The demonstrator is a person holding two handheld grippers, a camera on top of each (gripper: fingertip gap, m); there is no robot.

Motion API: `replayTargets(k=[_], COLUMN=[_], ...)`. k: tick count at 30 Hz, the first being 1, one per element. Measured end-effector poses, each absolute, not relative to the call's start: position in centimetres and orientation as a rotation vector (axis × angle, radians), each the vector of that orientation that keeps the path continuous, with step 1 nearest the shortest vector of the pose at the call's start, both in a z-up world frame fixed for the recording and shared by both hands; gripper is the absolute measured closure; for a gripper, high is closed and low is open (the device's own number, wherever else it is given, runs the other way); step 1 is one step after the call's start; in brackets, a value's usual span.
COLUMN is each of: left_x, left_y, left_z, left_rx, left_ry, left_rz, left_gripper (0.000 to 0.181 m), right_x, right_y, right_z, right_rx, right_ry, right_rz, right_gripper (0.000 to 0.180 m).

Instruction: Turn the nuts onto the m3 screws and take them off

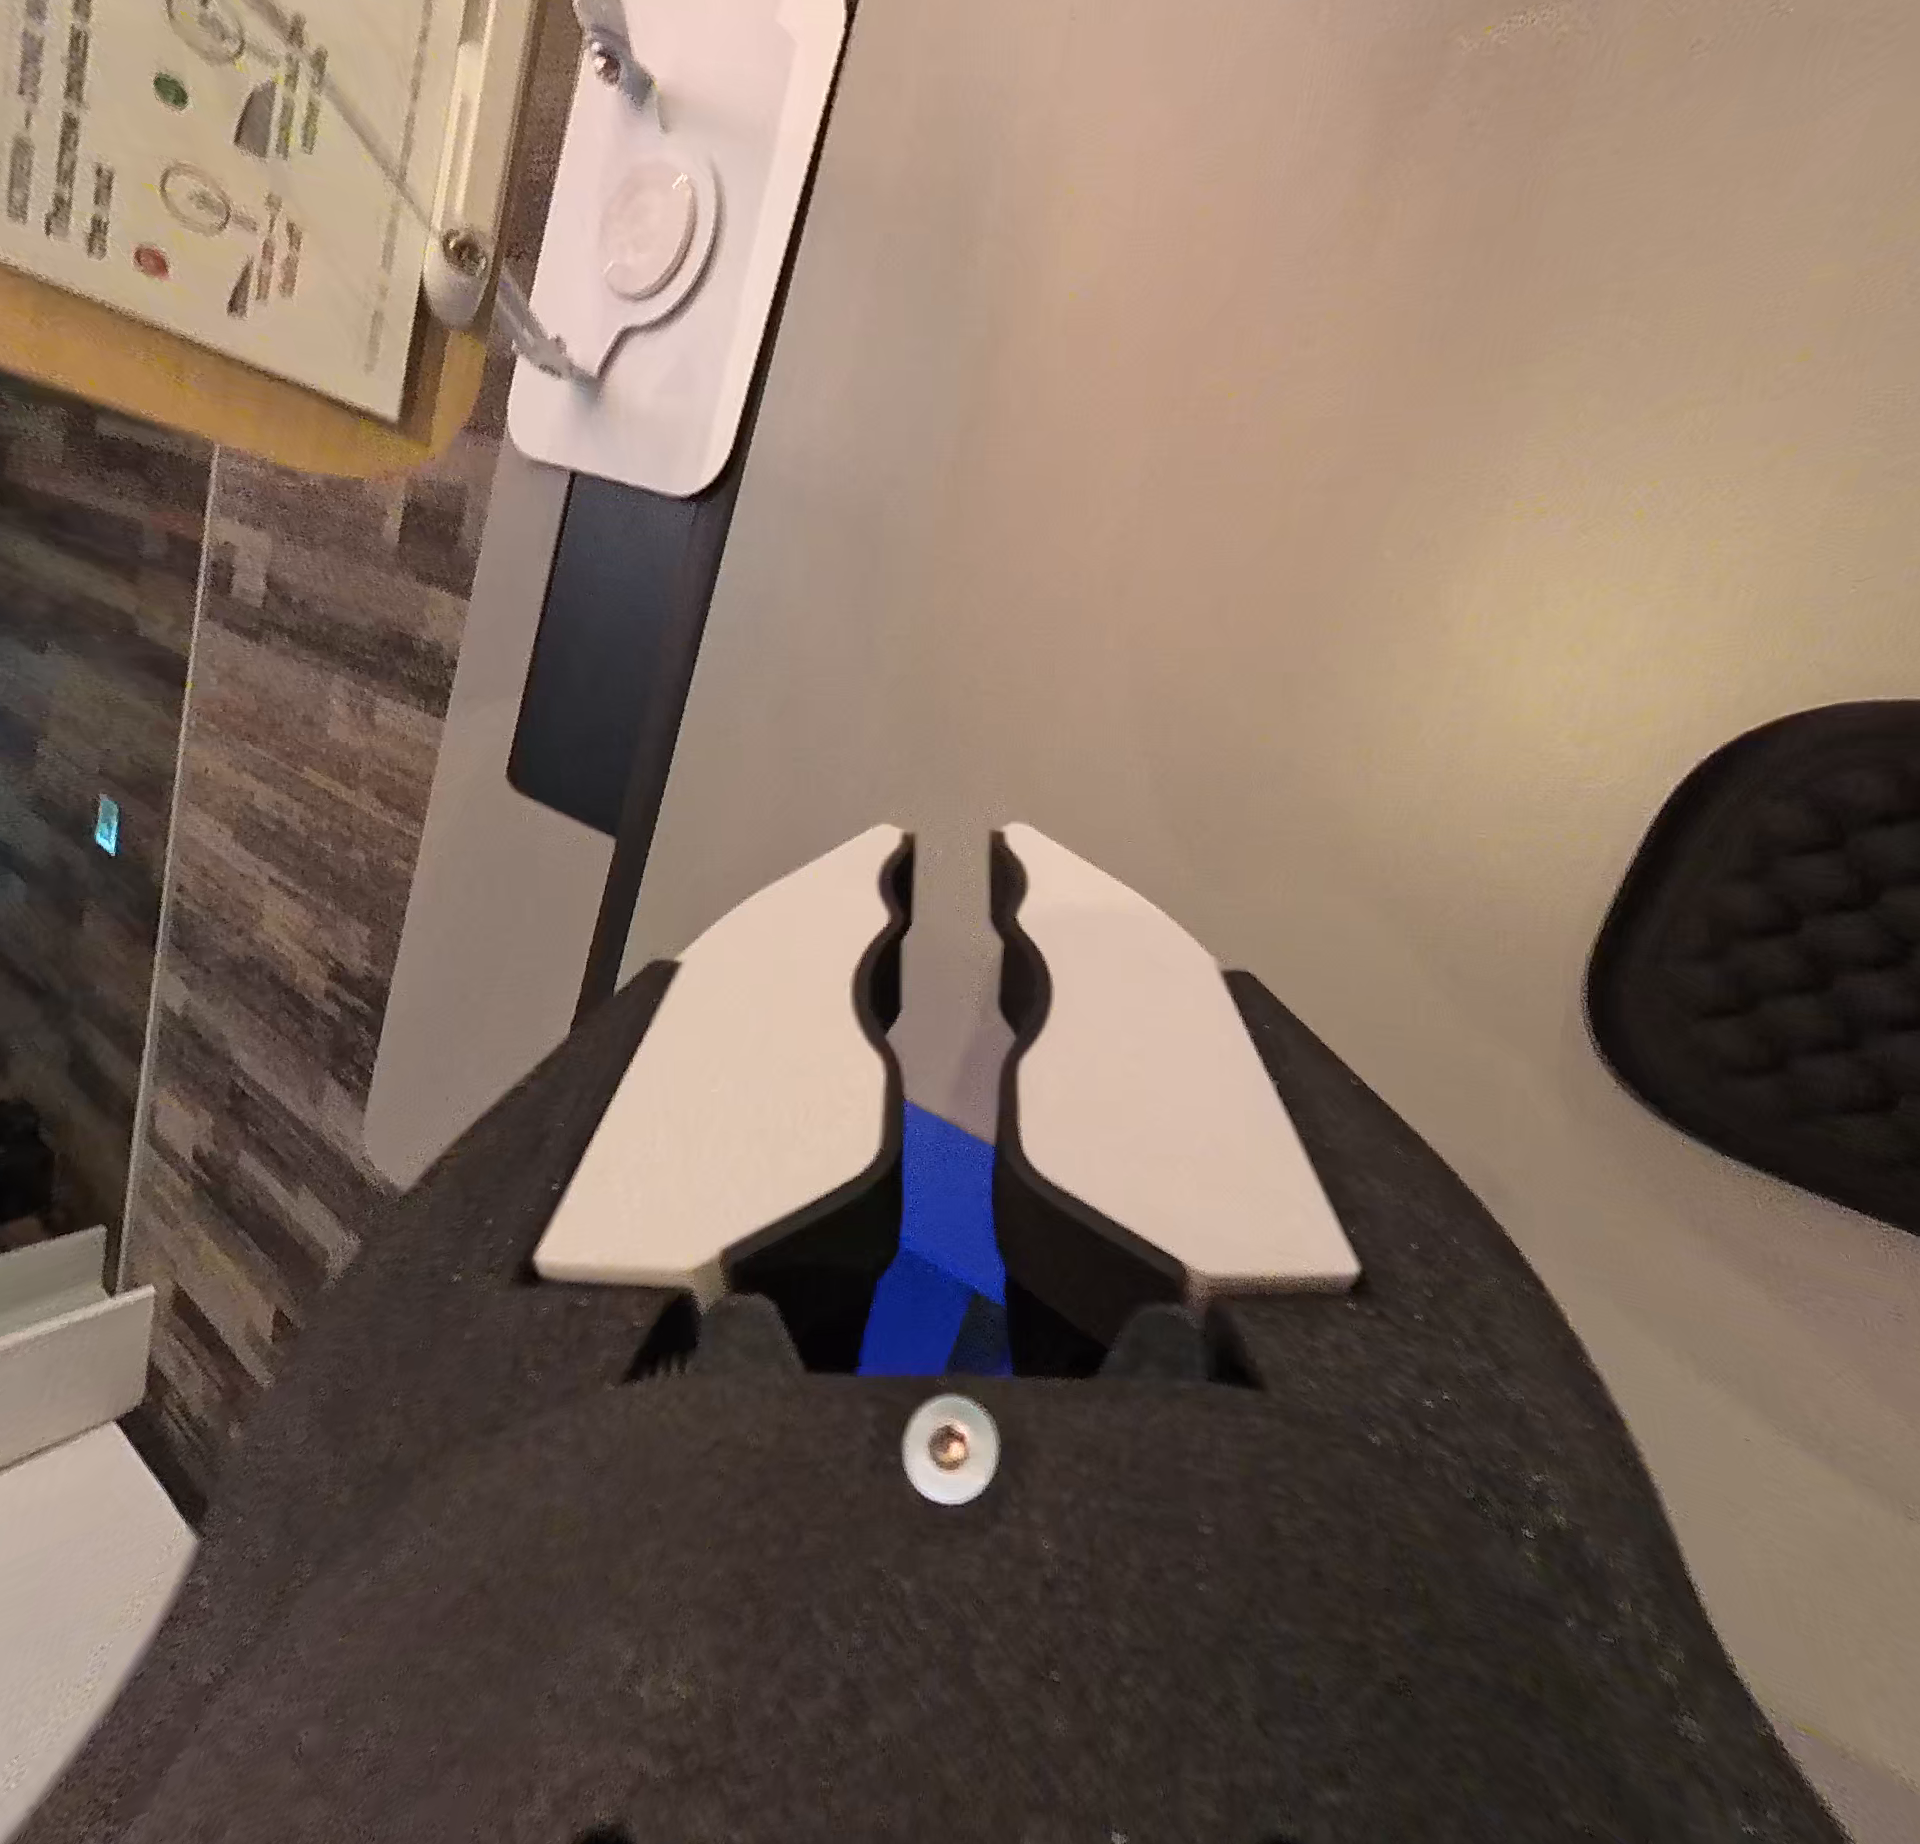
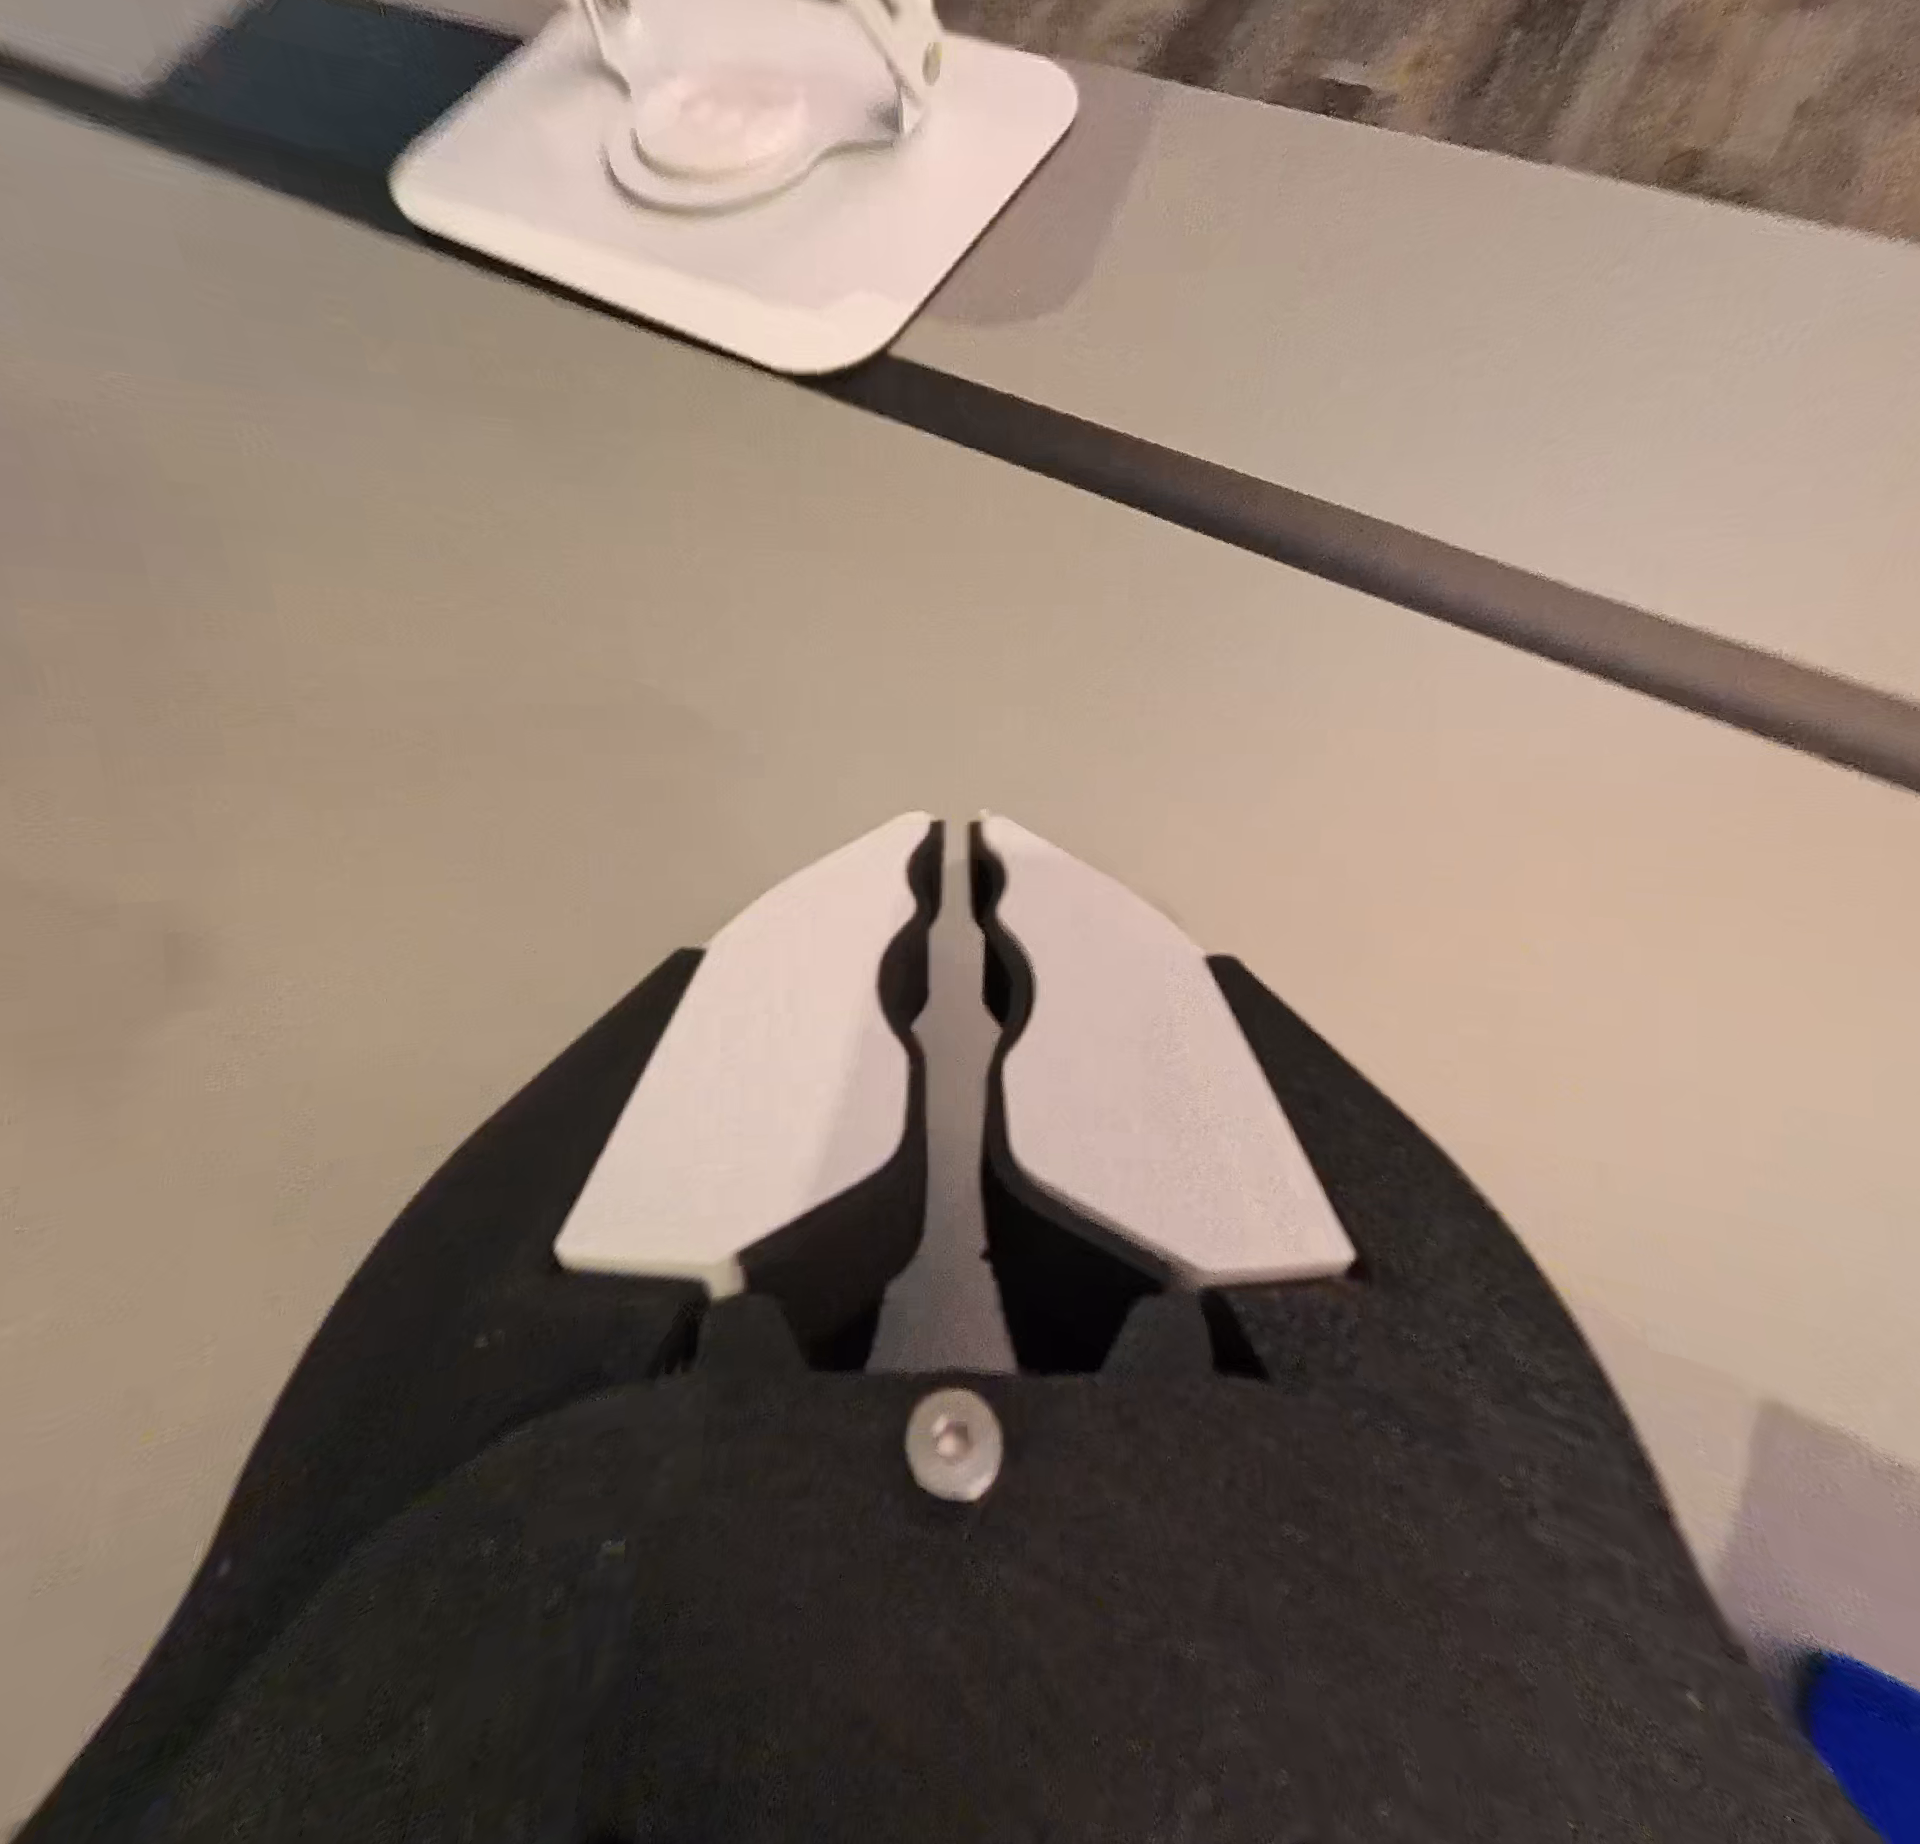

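Left wrist view: the left claw (image 1: pixel 951 838) hangs over the pale desk (image 1: pixel 1299 444), its white fingers (image 1: pixel 748 1077) parted by a narrow slot with nothing between them. A blue object (image 1: pixel 940 1223) shows down through the gap, under the claw. The white stand base (image 1: pixel 675 236) sits up ahead at the desk's far edge, a dark strip running along that edge. Between claw and base, bare desk. A black textured pad (image 1: pixel 1777 963) lies off to the right of the base.

Right wrist view: the right claw (image 2: pixel 956 823) is almost closed, just a sliver of gap, gripping nothing. The stand base (image 2: pixel 727 184) is ahead by the dark edge strip, open desk in between. No nuts or screws visible in either view.
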State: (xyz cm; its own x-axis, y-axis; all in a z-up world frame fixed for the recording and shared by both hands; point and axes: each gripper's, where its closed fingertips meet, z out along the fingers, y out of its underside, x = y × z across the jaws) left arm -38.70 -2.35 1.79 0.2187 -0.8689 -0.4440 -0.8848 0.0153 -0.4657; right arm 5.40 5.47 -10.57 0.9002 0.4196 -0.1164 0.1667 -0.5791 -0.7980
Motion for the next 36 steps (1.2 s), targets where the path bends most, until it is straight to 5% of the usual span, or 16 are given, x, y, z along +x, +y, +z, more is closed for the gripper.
replayTargets(k=[2,7,36], left_x=[-39.7,-41.1,-42.2], left_y=[-2.5,-2.5,-4.4], left_z=[2.0,2.9,3.3], left_rx=[-1.830,-1.824,-1.748], left_ry=[1.591,1.493,1.531], left_rz=[0.042,0.024,-0.059], left_gripper=[0.160,0.146,0.145], right_x=[6.3,7.2,7.6], right_y=[5.6,5.6,6.0], right_z=[-10.7,-13.9,-15.7], right_rx=[-2.169,-2.253,-2.281], right_ry=[-0.405,-0.646,-1.115], right_rz=[0.422,0.205,0.347], right_gripper=[0.162,0.161,0.171])
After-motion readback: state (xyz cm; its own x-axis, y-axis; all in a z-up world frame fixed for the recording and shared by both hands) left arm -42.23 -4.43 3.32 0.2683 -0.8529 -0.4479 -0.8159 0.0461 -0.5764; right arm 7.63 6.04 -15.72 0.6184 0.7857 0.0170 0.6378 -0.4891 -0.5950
